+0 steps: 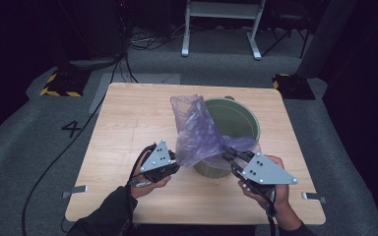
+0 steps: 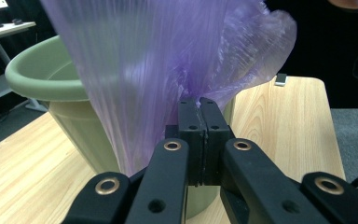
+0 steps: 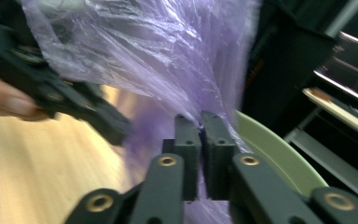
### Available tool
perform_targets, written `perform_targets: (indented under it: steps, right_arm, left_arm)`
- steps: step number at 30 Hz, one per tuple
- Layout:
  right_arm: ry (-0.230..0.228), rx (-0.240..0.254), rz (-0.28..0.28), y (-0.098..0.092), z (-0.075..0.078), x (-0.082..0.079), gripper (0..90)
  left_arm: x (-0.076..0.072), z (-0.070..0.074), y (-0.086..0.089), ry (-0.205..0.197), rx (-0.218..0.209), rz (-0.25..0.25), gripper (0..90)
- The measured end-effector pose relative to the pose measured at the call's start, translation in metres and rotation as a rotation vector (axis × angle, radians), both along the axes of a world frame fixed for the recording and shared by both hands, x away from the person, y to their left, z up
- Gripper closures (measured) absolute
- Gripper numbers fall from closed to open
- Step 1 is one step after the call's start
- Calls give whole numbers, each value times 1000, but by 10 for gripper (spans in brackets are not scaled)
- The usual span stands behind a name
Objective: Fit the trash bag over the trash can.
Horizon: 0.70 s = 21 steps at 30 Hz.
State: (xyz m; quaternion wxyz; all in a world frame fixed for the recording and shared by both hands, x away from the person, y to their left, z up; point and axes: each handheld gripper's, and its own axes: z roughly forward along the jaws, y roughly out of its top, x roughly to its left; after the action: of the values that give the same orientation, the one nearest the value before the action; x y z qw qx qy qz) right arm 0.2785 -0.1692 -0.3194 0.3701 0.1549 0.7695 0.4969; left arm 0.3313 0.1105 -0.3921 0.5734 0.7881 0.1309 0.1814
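Purple, thin and see-through, the plastic bag (image 1: 196, 132) is creased in long streaks and stands bunched up over the near left rim of the green bucket (image 1: 236, 129), which sits on the wooden table (image 1: 123, 123). The bag's upper edge rises above the bucket's rim, and its lower part drapes down the outside of the near wall. The left gripper (image 1: 173, 161) has its jaws pressed together on a fold of the bag at the bag's left side; in the left gripper view the film fans up out of the closed jaws (image 2: 200, 105). The right gripper (image 1: 228, 155) pinches the bag at its right side, just above the bucket's rim, jaws nipped tight on the film (image 3: 200, 122).
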Motion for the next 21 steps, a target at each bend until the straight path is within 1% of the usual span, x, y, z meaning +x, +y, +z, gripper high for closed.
perform_targets:
  steps: [1,2,4,5,6,7,8,10,11,12,13,14,15,16,17,21]
  right_arm:
    - [0,0,0,0,0,0,882]
    - [13,13,-20,-6,-1,3,892]
    - [53,51,-58,-19,-4,9,893]
    - [69,68,-83,-26,-6,12,893]
    - [100,95,-135,-39,-10,18,893]
    - [118,112,-163,-47,-13,21,894]
    - [118,112,-163,-47,-13,21,894]
    - [153,135,-185,-57,-18,27,896]
    - [191,163,-202,-67,-24,32,897]
    - [210,178,-202,-72,-27,35,897]
    - [210,178,-202,-72,-27,35,897]
    - [234,222,-204,-81,-32,37,897]
    - [243,241,-195,-84,-32,37,897]
    - [243,241,-195,-84,-32,37,897]
    - [244,247,-191,-87,-32,35,897]
    - [233,241,-189,-89,-32,30,897]
  left_arm:
    - [0,-1,0,4,-6,0,893]
    - [0,-1,1,6,-5,-1,893]
    - [0,-1,2,7,2,-6,893]
    - [0,-1,2,10,2,-7,893]
    - [0,-2,1,17,1,-14,892]
    - [0,-4,0,23,12,-19,893]
    - [0,-4,0,23,12,-19,893]
    - [0,-6,-2,28,18,-25,893]
    - [-1,-7,-2,28,21,-25,892]
    - [-2,-8,-2,30,25,-31,892]
    - [-2,-8,-2,30,25,-31,891]
    - [-1,-10,-2,36,32,-35,891]
    - [-1,-11,-2,40,31,-36,890]
    - [-1,-11,-2,40,31,-36,887]
    - [-2,-13,-1,44,23,-51,884]
    - [-4,-16,0,44,25,-49,861]
